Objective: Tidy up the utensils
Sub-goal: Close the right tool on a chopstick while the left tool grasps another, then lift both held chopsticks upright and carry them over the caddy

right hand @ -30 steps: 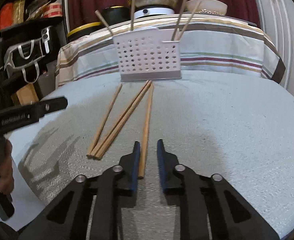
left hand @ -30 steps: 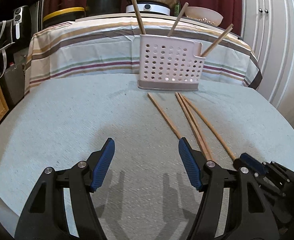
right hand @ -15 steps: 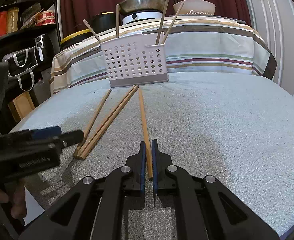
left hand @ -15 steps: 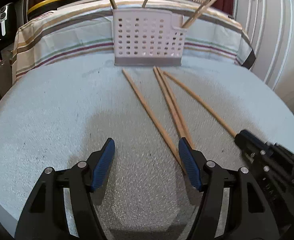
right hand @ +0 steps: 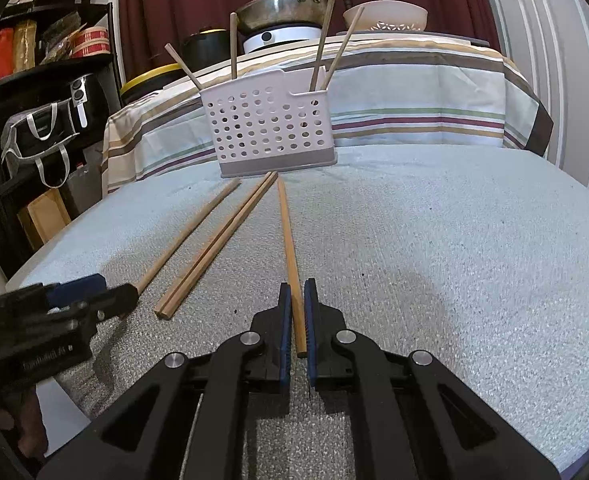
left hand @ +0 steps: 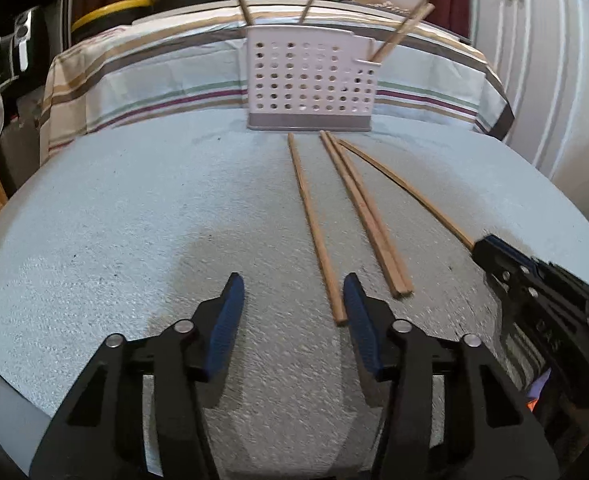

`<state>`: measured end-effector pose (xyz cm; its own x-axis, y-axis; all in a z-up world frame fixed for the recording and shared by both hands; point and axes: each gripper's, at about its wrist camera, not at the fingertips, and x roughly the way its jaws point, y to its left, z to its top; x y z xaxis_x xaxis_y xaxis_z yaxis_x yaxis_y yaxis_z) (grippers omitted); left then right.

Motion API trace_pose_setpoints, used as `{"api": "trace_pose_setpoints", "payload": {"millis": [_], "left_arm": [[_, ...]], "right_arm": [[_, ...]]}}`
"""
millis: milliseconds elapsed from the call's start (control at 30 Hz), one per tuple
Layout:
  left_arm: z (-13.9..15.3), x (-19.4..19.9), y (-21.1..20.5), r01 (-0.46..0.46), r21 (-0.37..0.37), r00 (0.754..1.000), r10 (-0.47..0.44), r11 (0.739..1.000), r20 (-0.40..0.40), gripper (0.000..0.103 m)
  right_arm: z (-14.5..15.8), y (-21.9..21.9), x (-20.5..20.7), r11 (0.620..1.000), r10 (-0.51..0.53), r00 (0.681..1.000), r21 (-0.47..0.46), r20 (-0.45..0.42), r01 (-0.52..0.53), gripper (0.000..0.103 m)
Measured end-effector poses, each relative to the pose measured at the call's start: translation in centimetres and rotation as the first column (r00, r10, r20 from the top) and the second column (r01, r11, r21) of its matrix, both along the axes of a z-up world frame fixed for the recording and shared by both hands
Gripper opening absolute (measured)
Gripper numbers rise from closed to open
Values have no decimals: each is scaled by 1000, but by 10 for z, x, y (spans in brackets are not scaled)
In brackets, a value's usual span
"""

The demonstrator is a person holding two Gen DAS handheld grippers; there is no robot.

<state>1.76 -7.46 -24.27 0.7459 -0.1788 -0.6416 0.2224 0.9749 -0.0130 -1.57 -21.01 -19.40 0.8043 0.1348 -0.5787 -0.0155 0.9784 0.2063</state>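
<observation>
A white perforated utensil holder point(left hand: 308, 82) point(right hand: 270, 126) stands at the far edge of the grey table with several wooden chopsticks upright in it. More chopsticks lie flat in front of it. My right gripper point(right hand: 298, 300) is shut on the near end of the rightmost chopstick point(right hand: 288, 236), which also shows in the left wrist view point(left hand: 406, 190). My left gripper point(left hand: 292, 298) is open, its right finger beside the near end of the leftmost chopstick point(left hand: 314, 228). A pair of chopsticks point(left hand: 362, 212) lies between the two.
A second table with a striped cloth point(left hand: 166, 80) stands behind, carrying a pan point(right hand: 282, 10), a bowl point(right hand: 386, 16) and pots. Shelves with bags point(right hand: 34, 128) stand at the left. A white cabinet point(left hand: 534, 60) is at the right.
My right gripper has closed on the near end of the rightmost chopstick. My left gripper has narrowed its opening and shifted beside the leftmost chopstick's near end.
</observation>
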Motion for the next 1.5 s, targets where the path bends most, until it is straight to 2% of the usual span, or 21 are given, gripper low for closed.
{"api": "trace_pose_setpoints", "payload": {"millis": [67, 133, 200, 267, 367, 400, 433, 567, 700, 767, 900, 967, 1000, 1033, 1100, 1500], "left_arm": [[1, 1, -1, 3, -2, 1000, -3, 1000, 2, 32], [1, 2, 1, 1, -15, 1000, -1, 1000, -1, 23], [1, 2, 4, -4, -25, 1000, 4, 1000, -3, 20], [1, 2, 6, -6, -34, 1000, 6, 999, -5, 6], [3, 1, 9, -12, -47, 1000, 12, 999, -1, 6], [4, 1, 10, -12, -51, 1000, 12, 999, 2, 6], [5, 1, 11, -14, -53, 1000, 14, 999, 7, 6], [11, -3, 13, -18, -49, 999, 20, 999, 42, 6], [7, 0, 15, -22, -55, 1000, 23, 998, 19, 6], [5, 0, 16, -23, -57, 1000, 24, 998, 10, 6], [4, 0, 16, -22, -58, 1000, 23, 998, 8, 6], [3, 0, 17, -21, -58, 1000, 21, 998, 2, 6], [3, 0, 17, -21, -58, 1000, 21, 998, 0, 6], [3, 1, 17, -22, -59, 1000, 21, 998, -3, 6], [3, 2, 17, -21, -60, 1000, 21, 998, -2, 6], [10, 2, 22, -27, -65, 999, 29, 998, 27, 6]], "right_arm": [[0, -2, 0, 1000, 2, 1000, 15, -4, -2, 8], [0, -2, -1, 1000, 2, 1000, 18, -5, -2, 8], [0, -2, -1, 1000, 4, 1000, 18, -4, -4, 8], [3, -2, -3, 1000, 3, 1000, 17, 7, -3, 8], [8, -2, -5, 1000, 4, 1000, 7, 26, -4, 8], [10, -1, -6, 1000, 4, 1000, 6, 31, -4, 2], [12, -1, -7, 1000, 6, 999, 5, 40, -7, 1], [21, 6, -12, 999, 16, 997, -44, 78, -13, 1], [16, 12, -11, 997, 33, 997, -74, 64, -28, 2], [11, 10, -9, 998, 27, 999, -61, 46, -24, 5], [4, 6, -5, 999, 5, 1000, -53, 15, -4, 20], [0, 4, -2, 999, 10, 1000, -40, -15, -10, 21], [1, 5, -2, 999, 13, 1000, -44, -15, -14, 19], [2, 6, -1, 999, 22, 1000, -48, -21, -23, 11], [1, 7, 1, 999, 35, 999, -25, -30, -36, 8], [20, 10, -1, 999, 33, 998, -39, 52, -31, 6]]}}
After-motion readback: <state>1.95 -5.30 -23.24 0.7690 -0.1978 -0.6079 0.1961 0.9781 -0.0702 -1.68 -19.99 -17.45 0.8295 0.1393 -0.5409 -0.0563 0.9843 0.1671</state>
